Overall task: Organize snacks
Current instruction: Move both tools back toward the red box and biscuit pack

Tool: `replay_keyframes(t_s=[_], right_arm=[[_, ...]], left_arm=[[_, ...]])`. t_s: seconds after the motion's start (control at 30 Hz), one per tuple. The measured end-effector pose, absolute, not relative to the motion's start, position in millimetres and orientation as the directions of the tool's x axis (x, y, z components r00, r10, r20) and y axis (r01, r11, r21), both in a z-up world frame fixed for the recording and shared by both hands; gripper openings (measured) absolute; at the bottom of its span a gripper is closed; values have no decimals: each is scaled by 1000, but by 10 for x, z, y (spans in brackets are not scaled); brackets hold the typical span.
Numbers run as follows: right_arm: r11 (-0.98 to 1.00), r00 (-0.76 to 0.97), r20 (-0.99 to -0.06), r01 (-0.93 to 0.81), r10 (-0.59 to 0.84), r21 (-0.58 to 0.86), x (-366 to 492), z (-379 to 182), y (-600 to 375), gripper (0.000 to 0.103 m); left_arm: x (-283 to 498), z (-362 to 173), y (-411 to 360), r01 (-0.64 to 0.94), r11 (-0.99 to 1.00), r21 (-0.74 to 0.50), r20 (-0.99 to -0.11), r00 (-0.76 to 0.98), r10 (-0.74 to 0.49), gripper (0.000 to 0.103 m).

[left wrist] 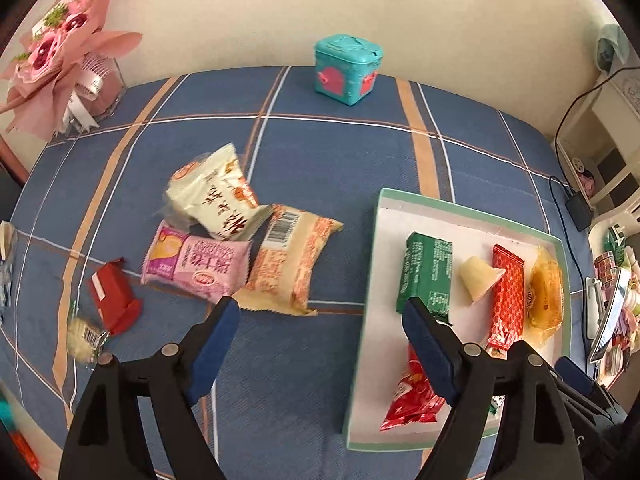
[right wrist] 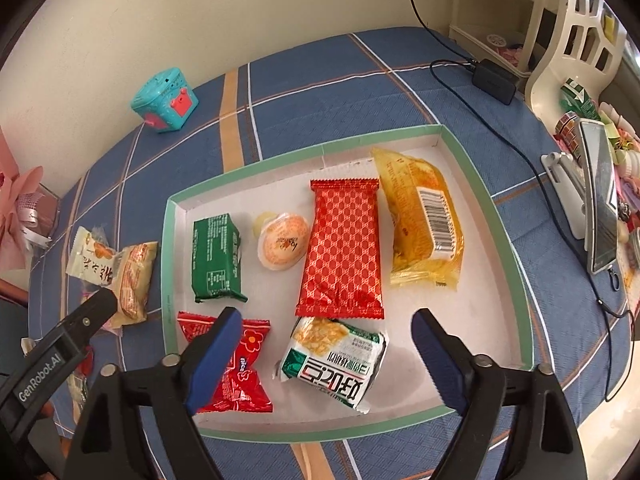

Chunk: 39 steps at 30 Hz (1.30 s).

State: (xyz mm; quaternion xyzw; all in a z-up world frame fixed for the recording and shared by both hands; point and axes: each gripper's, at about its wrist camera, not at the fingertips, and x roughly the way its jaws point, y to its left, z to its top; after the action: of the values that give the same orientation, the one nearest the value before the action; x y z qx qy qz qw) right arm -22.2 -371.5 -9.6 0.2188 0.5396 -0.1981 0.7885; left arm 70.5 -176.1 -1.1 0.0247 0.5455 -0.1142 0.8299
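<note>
Left wrist view: the left gripper (left wrist: 320,344) hangs over the blue checked tablecloth (left wrist: 340,168), its jaws spread wide and holding nothing, between a loose heap of snacks and the green-rimmed tray (left wrist: 472,210). The heap comprises a cream packet (left wrist: 216,196) resting on a pink packet (left wrist: 196,268) and touching an orange-printed packet (left wrist: 288,264); a red wrapper (left wrist: 114,296) and a small pale snack (left wrist: 82,338) lie apart, nearer the cloth's left edge.

Right wrist view: the right gripper (right wrist: 326,354) hovers over the tray's near half, jaws likewise wide apart and empty. The tray holds 6 items: a green pack (right wrist: 216,252), a round jelly cup (right wrist: 282,246), a red patterned bar (right wrist: 344,248), a yellow cake pack (right wrist: 424,220), a red candy bag (right wrist: 232,364) and a green-and-white cracker pack (right wrist: 336,364).

Risks, as judged: because the heap's packets overlap, a grasp on 1 may drag or topple its neighbours; glossy film may slip from the pads; a pinch on the soft cake-type packets may crush them. Free tray floor is mostly at the right and near corner, so a careless drop may land on items already placed. Both grippers work close together at the tray's left rim and may collide.

Obscured: the left view is motion-blurred, so print is hard to read. Items at its far left edge are cut off. The cracker pack is nearly hidden there behind the finger. A teal toy box (left wrist: 348,68) stands at the far edge.
</note>
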Motion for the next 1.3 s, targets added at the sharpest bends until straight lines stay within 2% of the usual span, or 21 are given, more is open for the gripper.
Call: replay_keyframes(t_s=[0.07,0.13,0.17,0.63,0.93,1.13,1.3], right_arm=[[829,338,-937,546,-84,122,-231,-97,-3683,103],[832,347,-934,541,-89,122,-242,-96,-3655,103],[834,351,-932,538,-88,124,-249,-100,-3639,103],[853,392,-917,502,-74,146,-253,-157,-3411,103],[868,394,-915,482,-90,122,-281,-111,-3246,103],[886,409,-900,459,-147,63,-319,-33,-3099,103],[905,432,-891,420,-138,63,-354,1,-2963,103]], left_arm=[[681,-8,-1712,208,975,-80,-907,390,-158,85],[657,-12,-1661,199,977,-75,-903,401,-151,101],[640,-13,-1628,195,978,-76,-899,410,-152,102],[461,65,-1383,230,960,-160,-858,448,-250,102],[360,123,-1269,225,972,-65,-861,479,-168,102],[270,193,-1187,223,974,-40,-851,502,-150,102],[180,267,-1147,235,972,-31,-840,521,-152,102]])
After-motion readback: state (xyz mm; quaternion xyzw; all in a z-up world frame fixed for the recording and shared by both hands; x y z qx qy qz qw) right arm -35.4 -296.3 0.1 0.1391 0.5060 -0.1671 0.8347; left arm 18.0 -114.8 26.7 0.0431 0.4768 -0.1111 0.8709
